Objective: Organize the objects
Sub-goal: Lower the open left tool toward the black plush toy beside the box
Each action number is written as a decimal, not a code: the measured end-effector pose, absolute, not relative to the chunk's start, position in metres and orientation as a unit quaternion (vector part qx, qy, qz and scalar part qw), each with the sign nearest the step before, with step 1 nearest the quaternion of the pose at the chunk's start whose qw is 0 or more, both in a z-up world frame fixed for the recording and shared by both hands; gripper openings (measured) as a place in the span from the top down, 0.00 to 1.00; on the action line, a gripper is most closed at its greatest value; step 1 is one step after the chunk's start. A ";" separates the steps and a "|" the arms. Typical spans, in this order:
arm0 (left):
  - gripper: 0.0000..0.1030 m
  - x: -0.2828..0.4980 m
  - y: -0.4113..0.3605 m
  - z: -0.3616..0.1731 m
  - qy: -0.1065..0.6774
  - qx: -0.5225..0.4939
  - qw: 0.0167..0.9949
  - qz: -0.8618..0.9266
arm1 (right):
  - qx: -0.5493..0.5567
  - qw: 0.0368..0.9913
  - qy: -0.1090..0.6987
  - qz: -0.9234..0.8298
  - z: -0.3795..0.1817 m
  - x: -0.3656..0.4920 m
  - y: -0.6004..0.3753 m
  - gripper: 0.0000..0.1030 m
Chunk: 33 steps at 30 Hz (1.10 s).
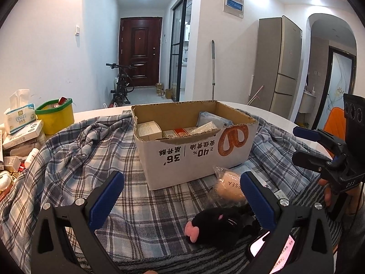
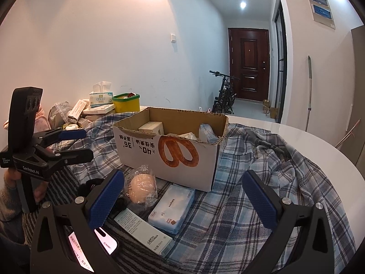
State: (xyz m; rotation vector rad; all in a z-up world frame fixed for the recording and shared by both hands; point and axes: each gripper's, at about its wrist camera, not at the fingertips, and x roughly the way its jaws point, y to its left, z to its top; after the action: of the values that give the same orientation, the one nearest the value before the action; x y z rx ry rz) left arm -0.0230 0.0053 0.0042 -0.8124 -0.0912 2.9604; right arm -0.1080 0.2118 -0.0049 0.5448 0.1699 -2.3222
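Both your grippers, left gripper (image 1: 182,203) and right gripper (image 2: 184,203), hover level, spread wide, empty, near the box (image 1: 196,150).

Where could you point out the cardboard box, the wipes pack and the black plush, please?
cardboard box (image 2: 168,157): right wrist view, on its printed front wall.
wipes pack (image 2: 172,207): right wrist view, on its top face.
black plush (image 1: 219,226): left wrist view, on its black body.

Left claw (image 1: 182,202) and right claw (image 2: 186,201) both gape wide, holding nothing.
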 end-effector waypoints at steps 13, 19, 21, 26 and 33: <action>0.00 -0.023 0.006 0.002 -0.029 -0.267 0.034 0.963 | 0.217 0.364 0.067 -0.903 -0.007 -0.109 0.210 0.00; 0.00 -0.023 0.006 0.001 -0.027 -0.268 0.030 0.963 | 0.217 0.364 0.068 -0.903 -0.007 -0.109 0.209 0.00; 0.00 -0.022 0.007 0.001 -0.025 -0.266 0.031 0.963 | 0.218 0.363 0.068 -0.903 -0.008 -0.109 0.209 0.00; 0.00 -0.022 0.013 0.000 -0.019 -0.281 0.055 0.958 | 0.219 0.364 0.066 -0.903 -0.008 -0.110 0.209 0.00; 0.00 -0.019 0.033 -0.012 -0.005 -0.347 0.074 0.935 | 0.218 0.365 0.065 -0.903 -0.008 -0.109 0.210 0.00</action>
State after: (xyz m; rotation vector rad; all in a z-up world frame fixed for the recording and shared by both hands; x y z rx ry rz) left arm -0.0188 0.0333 -0.0119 -1.0427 -0.0140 2.8058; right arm -0.1092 0.2104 -0.0084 0.5608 0.1662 -2.3220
